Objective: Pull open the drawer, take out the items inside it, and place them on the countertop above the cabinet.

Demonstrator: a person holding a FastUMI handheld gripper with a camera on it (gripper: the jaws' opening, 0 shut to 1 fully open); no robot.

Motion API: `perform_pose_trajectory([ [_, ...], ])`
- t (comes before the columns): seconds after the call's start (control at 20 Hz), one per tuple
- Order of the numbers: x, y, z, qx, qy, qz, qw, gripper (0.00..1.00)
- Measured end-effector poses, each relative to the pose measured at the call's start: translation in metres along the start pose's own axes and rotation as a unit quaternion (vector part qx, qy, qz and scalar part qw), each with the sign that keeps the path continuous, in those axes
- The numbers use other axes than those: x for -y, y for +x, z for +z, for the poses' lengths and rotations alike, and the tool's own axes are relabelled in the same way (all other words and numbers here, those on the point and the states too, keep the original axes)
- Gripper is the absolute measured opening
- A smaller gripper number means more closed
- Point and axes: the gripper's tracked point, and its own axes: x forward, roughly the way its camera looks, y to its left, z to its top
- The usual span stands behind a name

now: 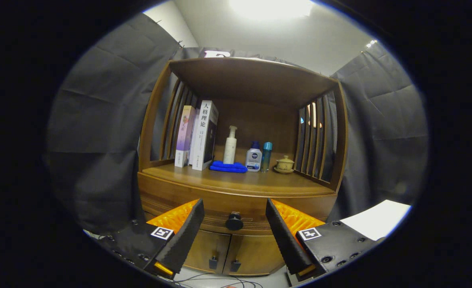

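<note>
A wooden cabinet (240, 192) stands ahead, with a shut drawer under its countertop (244, 182). The drawer's dark round knob (234, 221) sits just beyond my fingers, level with the gap between them. My gripper (235, 218) is open, its two fingers apart on either side of the knob and touching nothing. On the countertop stand books (197, 136), a white pump bottle (230, 146), a folded blue cloth (228, 167), a small white bottle with a blue cap (254, 157), a slim teal bottle (266, 156) and a small lidded cup (284, 164). The drawer's inside is hidden.
Below the drawer are two cabinet doors (236, 252) with small dark handles. Slatted wooden sides and a wooden top enclose the shelf. Dark cloth walls hang on both sides. A white surface (378, 220) lies to the right, and cables trail on the floor below.
</note>
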Motion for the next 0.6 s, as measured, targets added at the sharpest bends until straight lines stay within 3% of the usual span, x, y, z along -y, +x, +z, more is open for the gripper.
perform_pose_trajectory([
  [0.3, -0.003, 0.037, -0.035, -0.05, -0.013, -0.008, 0.999, 0.98],
  [0.6, -0.018, 0.074, -0.068, -0.1, -0.029, 0.01, 0.994, 0.98],
])
